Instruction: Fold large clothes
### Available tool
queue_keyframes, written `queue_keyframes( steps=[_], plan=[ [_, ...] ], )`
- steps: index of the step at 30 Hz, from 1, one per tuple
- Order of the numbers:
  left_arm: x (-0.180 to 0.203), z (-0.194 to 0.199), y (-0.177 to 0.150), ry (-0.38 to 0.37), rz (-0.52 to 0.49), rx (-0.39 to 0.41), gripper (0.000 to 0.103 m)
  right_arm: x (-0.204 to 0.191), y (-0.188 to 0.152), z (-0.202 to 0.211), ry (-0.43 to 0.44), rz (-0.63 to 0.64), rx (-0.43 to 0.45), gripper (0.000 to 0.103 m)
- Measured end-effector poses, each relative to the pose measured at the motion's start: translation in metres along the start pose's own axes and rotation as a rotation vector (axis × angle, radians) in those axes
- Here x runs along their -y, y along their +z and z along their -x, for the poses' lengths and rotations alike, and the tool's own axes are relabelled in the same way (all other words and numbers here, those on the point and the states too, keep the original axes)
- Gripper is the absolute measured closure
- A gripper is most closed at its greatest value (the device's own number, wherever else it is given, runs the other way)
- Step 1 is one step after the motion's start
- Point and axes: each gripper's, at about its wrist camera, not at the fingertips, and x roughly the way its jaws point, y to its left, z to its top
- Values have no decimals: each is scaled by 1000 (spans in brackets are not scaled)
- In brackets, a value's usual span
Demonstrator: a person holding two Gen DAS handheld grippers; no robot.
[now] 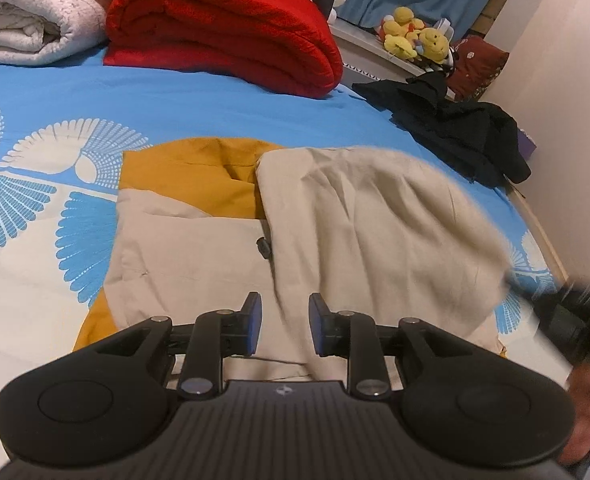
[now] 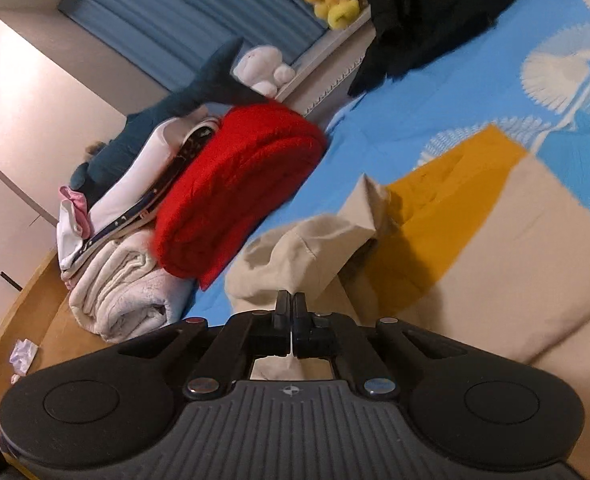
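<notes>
Folding is under way but far from finished. The left gripper hangs with its fingers spread and nothing between them; directly under and beyond the tips lies the beige-and-mustard garment, partly flattened on the bedspread. To the right of those fingers, one beige panel is raised and blurred, seemingly being drawn across the flat part. In the right wrist view, the right gripper has its fingers pressed together, and a peak of beige cloth rises just past the tips; it appears pinched there, though the contact itself is hidden. Judging by this, one side is mid-fold, while the mustard section ahead of both grippers is still exposed and rumpled, so more folds and smoothing remain. Farther off, beyond the garment, sit a red blanket and a pale blanket, already folded, and a dark heap of clothing lies unfolded far right of the left fingers.
</notes>
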Motion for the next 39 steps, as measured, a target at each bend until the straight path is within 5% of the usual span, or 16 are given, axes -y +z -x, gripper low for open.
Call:
queue_keyframes(
  steps=[3, 6, 9, 12, 13, 16, 20, 24, 29, 31, 34, 36, 39],
  plan=[
    [1, -4, -2, 8, 2, -10, 75, 42, -19, -30, -363, -24, -176, 103],
    [4, -7, -4, 5, -5, -16, 75, 64, -19, -36, -469, -75, -182, 103],
    [6, -9, -6, 5, -15, -16, 75, 34, 0, -15, -379, 4, 10, 100],
    [5, -11, -6, 8, -10, -17, 75, -7, 8, -7, -181, 159, 141, 95],
    [4, -11, -6, 7, -7, -18, 75, -13, 7, -12, -106, 180, 124, 85],
    [4, -11, -5, 8, -7, -21, 75, -16, -3, -48, 23, 162, -16, 78],
    [2, -10, -4, 5, -2, -22, 75, 10, -42, -114, -176, 209, -339, 78],
    [-2, -8, -1, 4, 9, -22, 75, 2, -39, -104, -180, 250, -330, 78],
    [-5, -3, 1, 10, 10, -16, 75, -26, -5, -60, -71, 331, -86, 75],
    [-5, -4, -1, 25, 0, -29, 75, -10, 8, -64, -142, 308, -31, 69],
    [-5, -6, -3, 32, -8, -39, 75, 48, 9, -94, -366, 183, -219, 69],
    [-5, -6, -3, 28, -9, -38, 75, 67, 12, -88, -376, 76, -207, 74],
    [-4, -4, -2, 26, -11, -30, 75, 37, 17, -76, -356, 189, -114, 72]
  ],
)
